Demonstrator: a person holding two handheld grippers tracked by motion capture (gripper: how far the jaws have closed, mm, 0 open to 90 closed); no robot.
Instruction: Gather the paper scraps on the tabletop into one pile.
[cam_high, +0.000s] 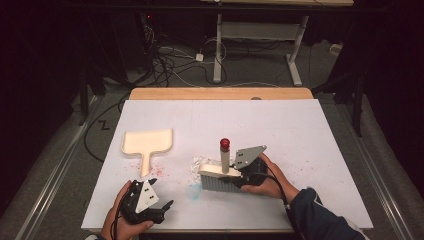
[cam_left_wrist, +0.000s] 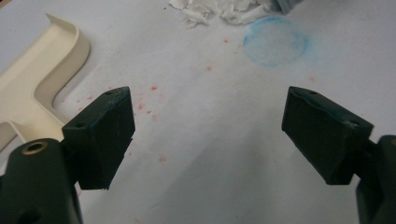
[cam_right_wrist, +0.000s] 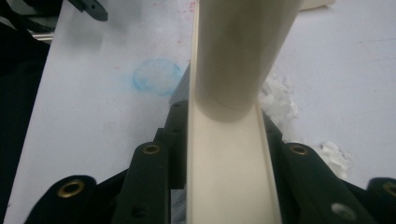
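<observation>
Your right hand-held gripper (cam_high: 239, 176) pinches the cream brush (cam_high: 220, 176) — bristles down by the white scraps (cam_high: 198, 166) near the counter's (cam_high: 300, 130) front — while your left hand-held gripper (cam_high: 159, 206) rests spread, empty, below the dustpan (cam_high: 148, 142).

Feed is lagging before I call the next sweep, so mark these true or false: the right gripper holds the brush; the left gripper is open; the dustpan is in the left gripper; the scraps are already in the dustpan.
1. The right gripper holds the brush. True.
2. The left gripper is open. True.
3. The dustpan is in the left gripper. False: it lies on the table, apart from the jaws.
4. The white scraps are in the dustpan. False: they lie on the table beside the brush.
</observation>
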